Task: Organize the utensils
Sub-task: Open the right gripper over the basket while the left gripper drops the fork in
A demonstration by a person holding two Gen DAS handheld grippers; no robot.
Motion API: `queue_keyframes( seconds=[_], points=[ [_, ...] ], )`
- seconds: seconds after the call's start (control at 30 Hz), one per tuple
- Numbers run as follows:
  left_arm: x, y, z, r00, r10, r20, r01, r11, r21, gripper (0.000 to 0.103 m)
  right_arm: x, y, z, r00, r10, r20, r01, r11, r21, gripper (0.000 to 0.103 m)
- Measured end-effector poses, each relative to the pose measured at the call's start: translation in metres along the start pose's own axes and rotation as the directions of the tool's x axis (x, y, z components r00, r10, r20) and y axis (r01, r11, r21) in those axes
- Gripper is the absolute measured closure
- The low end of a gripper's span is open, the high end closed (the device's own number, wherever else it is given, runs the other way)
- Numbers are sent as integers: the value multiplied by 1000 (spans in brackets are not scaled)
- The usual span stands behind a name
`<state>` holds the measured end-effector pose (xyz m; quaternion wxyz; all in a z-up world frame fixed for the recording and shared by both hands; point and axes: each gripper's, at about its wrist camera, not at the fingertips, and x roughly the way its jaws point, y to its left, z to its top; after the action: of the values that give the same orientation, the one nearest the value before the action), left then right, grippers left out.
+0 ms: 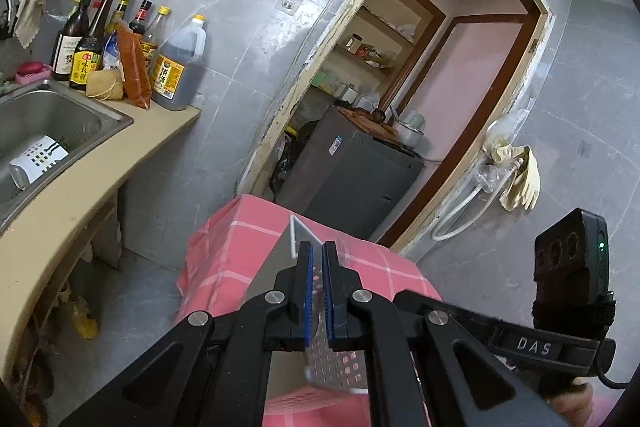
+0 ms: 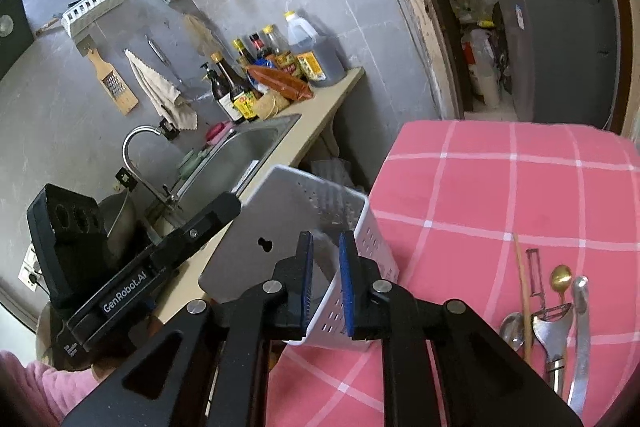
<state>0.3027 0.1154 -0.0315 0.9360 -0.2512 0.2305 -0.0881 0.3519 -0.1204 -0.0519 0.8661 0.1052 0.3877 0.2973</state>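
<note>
The left gripper (image 1: 316, 247) is clamped on the wall of the white perforated utensil holder (image 2: 320, 211), holding it over the edge of the pink checked worktop (image 2: 520, 187). The right gripper (image 2: 326, 239) straddles the holder's near wall, its pads parted and not pressing on it. To the right of the right gripper, spoons (image 2: 514, 331), a peeler (image 2: 552, 331) and chopsticks (image 2: 522, 283) lie on the worktop.

One white caddy (image 2: 352, 227), two spoons (image 2: 560, 277), one peeler (image 2: 536, 275), one chopstick (image 2: 522, 287).
</note>
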Motion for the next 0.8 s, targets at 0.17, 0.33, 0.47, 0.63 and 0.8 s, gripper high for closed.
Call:
queue_keyframes(
  seconds=[0.17,0.33,0.47,0.63,0.8],
  points=[
    [-6,-9,-1,1000,23,-12,-23,999,23,98,-29,0,-1,990,-90,110,93,995,-24,70],
    [-14,-28,-4,999,43,-11,-42,995,88,93,-69,-8,-3,954,-179,240,191,981,-25,52],
    [-18,-45,-8,999,36,-4,-35,993,116,85,-100,-18,-3,924,-225,311,238,971,-5,37],
    [-25,-68,-15,999,30,30,-34,989,143,56,-137,-35,-9,882,-295,368,308,951,24,23],
    [-27,-92,-26,999,28,46,-35,984,174,43,-166,-52,-19,842,-354,407,373,927,34,10]
  ],
)
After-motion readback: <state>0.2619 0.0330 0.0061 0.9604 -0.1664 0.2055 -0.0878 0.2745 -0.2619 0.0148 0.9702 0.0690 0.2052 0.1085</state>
